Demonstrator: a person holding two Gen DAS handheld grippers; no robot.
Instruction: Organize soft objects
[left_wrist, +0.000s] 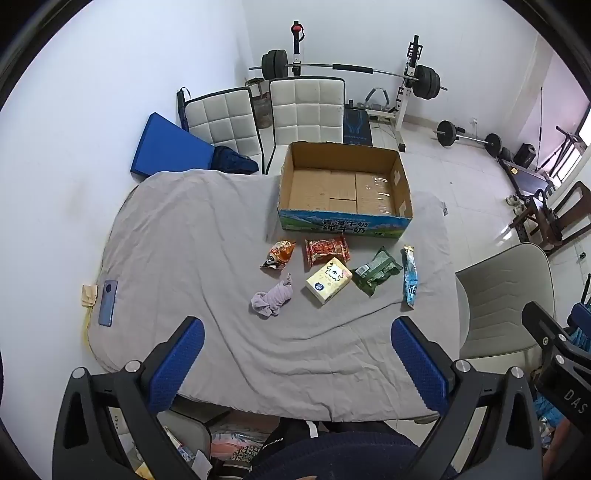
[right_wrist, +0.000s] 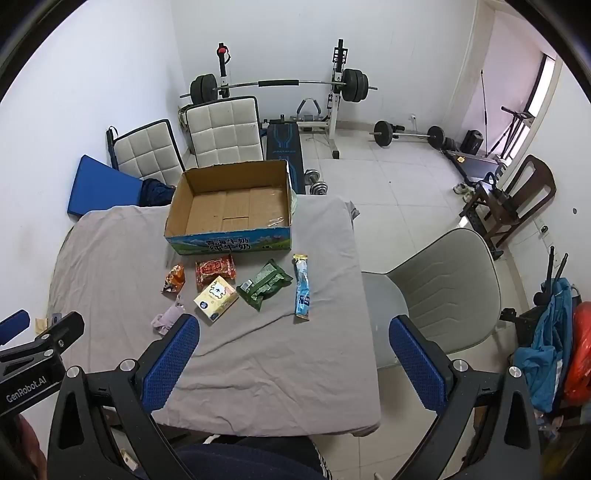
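Both grippers hover with fingers spread and empty above the grey-clothed surface (left_wrist: 192, 236); the crumpled lilac sock (left_wrist: 272, 300) lies ahead, nearer the left gripper (left_wrist: 295, 363) than the right gripper (right_wrist: 293, 360), before the empty cardboard box (left_wrist: 343, 184).

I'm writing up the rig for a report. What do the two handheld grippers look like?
Both match: the left gripper and right gripper have black angular metal frames with silver bolt heads and triangular cut-outs, and blue dimpled pads on the fingers. White "GenRobot.AI" lettering marks the left body. No cables visible.
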